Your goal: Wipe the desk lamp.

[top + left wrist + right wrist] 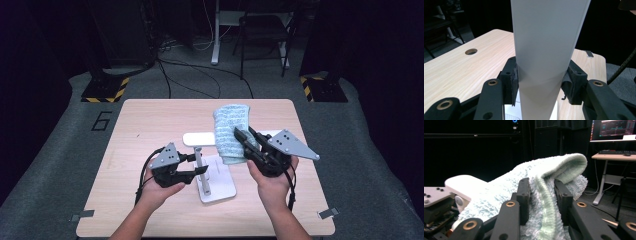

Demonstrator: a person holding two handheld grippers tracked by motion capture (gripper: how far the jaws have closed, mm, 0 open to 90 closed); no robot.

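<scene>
Gripping one towel (231,131) and one white stand (210,176), two tools.

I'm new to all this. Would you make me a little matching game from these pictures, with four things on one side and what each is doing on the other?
Things:
1. towel
2. white stand
3. left gripper
4. right gripper

States:
A. clamped on the stand's upright post
B. pinching an edge of light green cloth
C. draped over the stand's top bar
D. resting with its flat base on the wooden table

Pairs: 1-C, 2-D, 3-A, 4-B
</scene>
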